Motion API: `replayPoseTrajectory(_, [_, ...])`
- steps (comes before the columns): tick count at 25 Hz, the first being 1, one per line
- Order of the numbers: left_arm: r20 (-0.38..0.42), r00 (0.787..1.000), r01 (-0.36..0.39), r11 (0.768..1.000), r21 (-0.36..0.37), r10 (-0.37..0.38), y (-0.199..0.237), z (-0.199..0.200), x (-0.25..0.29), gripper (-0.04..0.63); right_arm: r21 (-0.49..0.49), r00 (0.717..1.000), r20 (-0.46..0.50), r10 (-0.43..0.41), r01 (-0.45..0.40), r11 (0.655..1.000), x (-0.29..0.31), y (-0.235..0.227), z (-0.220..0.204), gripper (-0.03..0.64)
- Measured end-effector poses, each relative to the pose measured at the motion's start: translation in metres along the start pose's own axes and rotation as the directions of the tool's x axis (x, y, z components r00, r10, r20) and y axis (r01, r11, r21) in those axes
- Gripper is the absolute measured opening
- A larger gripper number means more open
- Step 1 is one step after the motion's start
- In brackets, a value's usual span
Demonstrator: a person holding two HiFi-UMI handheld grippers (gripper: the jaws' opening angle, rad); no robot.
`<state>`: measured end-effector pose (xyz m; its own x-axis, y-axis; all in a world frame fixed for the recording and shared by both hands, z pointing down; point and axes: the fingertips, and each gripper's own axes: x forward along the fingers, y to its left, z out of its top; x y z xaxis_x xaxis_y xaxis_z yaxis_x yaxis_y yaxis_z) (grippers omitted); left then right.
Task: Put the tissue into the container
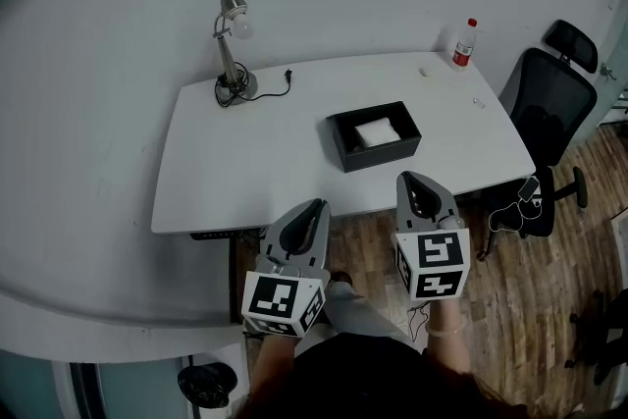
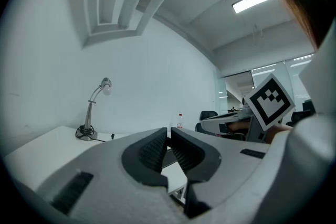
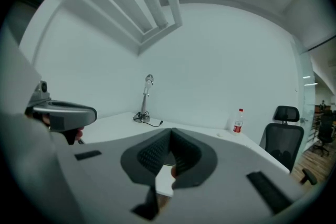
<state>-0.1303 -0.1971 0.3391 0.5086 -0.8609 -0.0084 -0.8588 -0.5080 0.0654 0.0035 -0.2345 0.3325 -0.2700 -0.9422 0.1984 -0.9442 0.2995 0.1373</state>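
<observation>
Spreading wide, the white desk [image 1: 245,152] has an office chair [image 1: 549,103] off its right edge. A black container [image 1: 378,155] sits right of centre. The left gripper [image 1: 315,207] and right gripper [image 1: 410,182] hang off the front edge, each with jaws closed together on nothing. A lamp [image 1: 231,44] stands at the back left corner and a bottle [image 1: 463,44] at the back right. The tissue [image 1: 377,132] lies inside the container.

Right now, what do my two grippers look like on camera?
Both match: the left claw and right claw have pale grey, tapered shells, lined inside with black ribbed pads. Behind each sits a white cube printed with black square markers. You wear dark clothing.
</observation>
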Motion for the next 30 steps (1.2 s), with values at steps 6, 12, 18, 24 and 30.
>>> replayPoseTrajectory(6, [0.027, 0.999, -0.025, 0.999, -0.024, 0.026, -0.009, 0.000, -0.025, 0.040, 0.005, 0.997, 0.037, 0.061, -0.062, 0.998, -0.029, 0.018, 0.000, 0.020])
replayPoseTrajectory(12, [0.013, 1.000, -0.022, 0.999, -0.035, 0.023, -0.022, -0.009, -0.033, 0.041, 0.002, 0.985, 0.092, 0.147, -0.147, 0.989, -0.055, 0.036, 0.002, 0.018])
replayPoseTrajectory(18, [-0.008, 1.000, -0.007, 0.999, -0.036, 0.007, -0.028, -0.017, -0.027, 0.041, -0.020, 0.981, 0.098, 0.166, -0.165, 0.986, -0.067, 0.044, 0.004, 0.018])
replayPoseTrajectory(24, [-0.002, 1.000, 0.008, 1.000, -0.014, -0.008, -0.035, -0.015, -0.014, 0.041, -0.055, 0.980, 0.097, 0.171, -0.167, 0.984, -0.065, 0.043, 0.000, 0.019])
replayPoseTrajectory(30, [-0.001, 1.000, -0.014, 1.000, 0.014, 0.014, -0.043, -0.013, -0.010, 0.041, -0.114, 0.979, 0.147, 0.143, -0.127, 0.985, -0.068, 0.032, 0.007, 0.019])
